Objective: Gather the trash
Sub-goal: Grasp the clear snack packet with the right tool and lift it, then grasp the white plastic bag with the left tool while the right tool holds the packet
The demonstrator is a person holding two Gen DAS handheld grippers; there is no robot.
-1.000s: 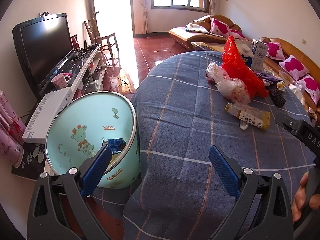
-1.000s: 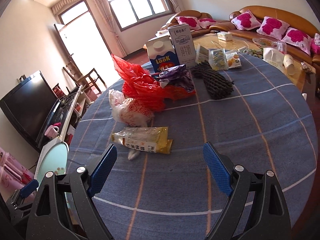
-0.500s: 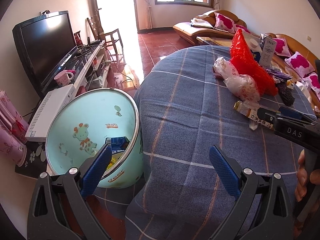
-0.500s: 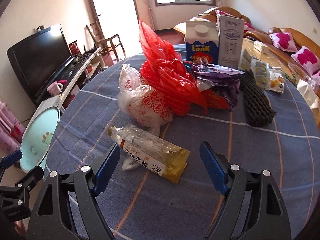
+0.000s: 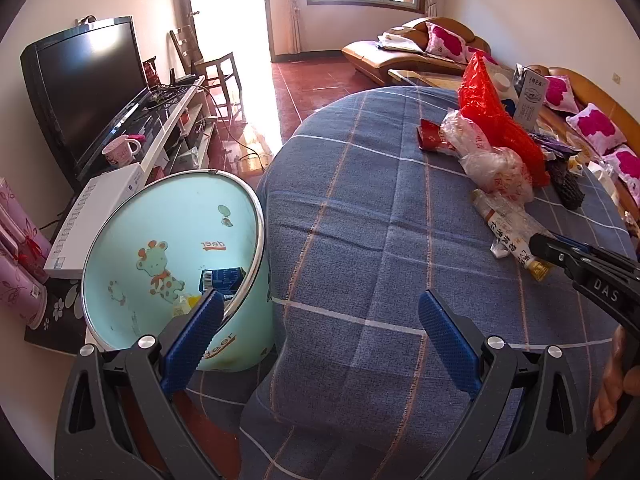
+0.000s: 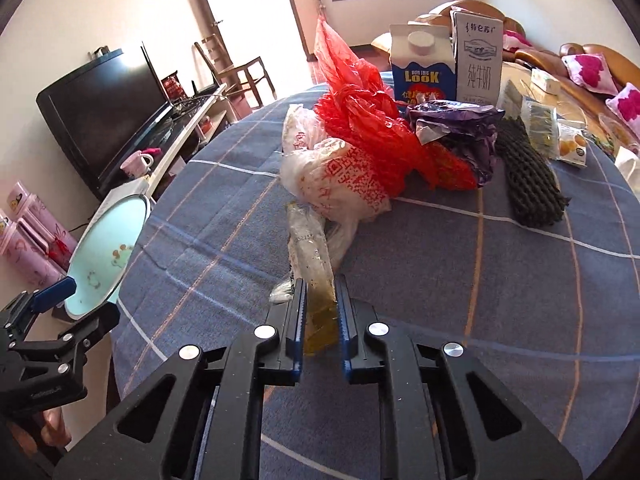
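Observation:
My right gripper [image 6: 320,300] is shut on the near end of a clear and yellow plastic wrapper [image 6: 310,252] lying on the blue plaid tablecloth [image 6: 460,280]. The left wrist view shows that same wrapper [image 5: 508,228] with the right gripper [image 5: 538,246] on it. Behind it lie a white printed bag [image 6: 340,180], a red bag [image 6: 360,120], purple foil [image 6: 456,128] and a dark foam net [image 6: 528,184]. A mint bin [image 5: 160,248] with some trash inside stands at the table's left edge. My left gripper [image 5: 316,320] hangs open beside the bin, holding nothing.
Two milk cartons [image 6: 448,64] stand at the back of the table, with snack packets [image 6: 560,140] to their right. A TV [image 5: 88,88] on a low stand, a pink mug [image 5: 120,150] and a chair [image 5: 212,68] are on the left. Sofas [image 5: 420,48] line the far wall.
My right gripper moved forward to the wrapper and went from wide open to shut on its near end. The left gripper stayed open beside the bin.

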